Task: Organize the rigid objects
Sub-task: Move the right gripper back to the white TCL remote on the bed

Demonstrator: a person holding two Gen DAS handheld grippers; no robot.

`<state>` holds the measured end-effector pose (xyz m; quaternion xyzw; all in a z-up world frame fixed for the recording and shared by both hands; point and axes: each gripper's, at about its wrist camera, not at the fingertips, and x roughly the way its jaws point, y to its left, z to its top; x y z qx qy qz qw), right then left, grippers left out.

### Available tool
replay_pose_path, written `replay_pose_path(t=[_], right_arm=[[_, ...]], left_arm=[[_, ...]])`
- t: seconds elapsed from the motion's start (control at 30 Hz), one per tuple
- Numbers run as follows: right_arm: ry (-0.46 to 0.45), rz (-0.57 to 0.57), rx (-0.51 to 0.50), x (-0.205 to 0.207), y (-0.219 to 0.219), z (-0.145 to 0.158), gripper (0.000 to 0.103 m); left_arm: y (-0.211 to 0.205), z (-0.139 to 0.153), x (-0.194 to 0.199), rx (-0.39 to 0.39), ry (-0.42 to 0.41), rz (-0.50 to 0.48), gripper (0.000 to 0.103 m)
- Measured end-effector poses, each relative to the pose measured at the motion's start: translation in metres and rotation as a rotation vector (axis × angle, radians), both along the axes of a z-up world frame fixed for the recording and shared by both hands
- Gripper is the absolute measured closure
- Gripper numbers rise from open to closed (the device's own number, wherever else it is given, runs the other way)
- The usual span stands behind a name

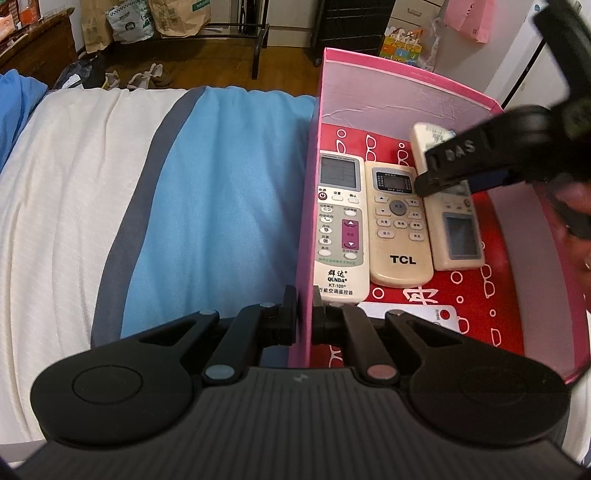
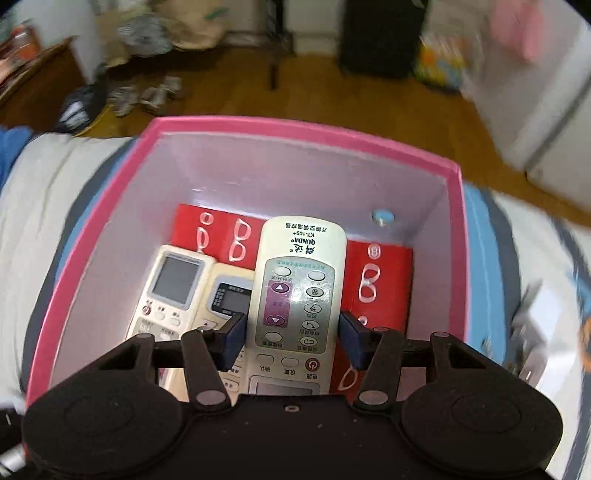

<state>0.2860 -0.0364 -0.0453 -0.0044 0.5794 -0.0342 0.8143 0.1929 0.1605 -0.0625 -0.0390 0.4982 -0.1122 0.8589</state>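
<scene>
A pink box (image 1: 373,88) with a red patterned floor sits on the bed. Three white remotes lie side by side in it: a QUNDA remote (image 1: 340,229), a TCL remote (image 1: 399,229) and a smaller remote (image 1: 454,221). My left gripper (image 1: 304,321) is shut on the box's left wall. My right gripper (image 1: 436,177) hovers over the remotes inside the box. In the right wrist view my right gripper (image 2: 293,339) is open, its fingers straddling the QUNDA remote (image 2: 299,288), with the other two remotes (image 2: 173,288) to its left inside the box (image 2: 306,129).
The bed has a white, grey and blue cover (image 1: 147,203). A white card (image 1: 406,314) lies on the box floor near my left gripper. Beyond the bed are a wooden floor, paper bags (image 1: 147,18), shoes and a black rack (image 1: 351,26).
</scene>
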Motion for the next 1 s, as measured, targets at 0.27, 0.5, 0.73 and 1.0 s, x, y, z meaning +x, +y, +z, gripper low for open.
replay_pose_path(t=[0.27,0.5,0.73,1.0], right_arm=[[0.036,0.003,0.007,-0.023,0.003,0.002,0.046],[-0.139,0.109,0.067,-0.063,0.000,0.048,0.041],[-0.260,0.174,0.208,-0.111,-0.044,0.085,0.042],[-0.208,0.011,0.297,-0.132,-0.119,0.051,0.044]], left_arm=[[0.001,0.000,0.000,-0.002,-0.004,-0.004,0.098],[0.001,0.000,0.002,-0.006,0.004,0.000,0.098],[-0.001,0.000,0.003,0.003,0.008,0.007,0.099],[-0.003,0.001,0.002,0.015,0.013,0.011,0.099]])
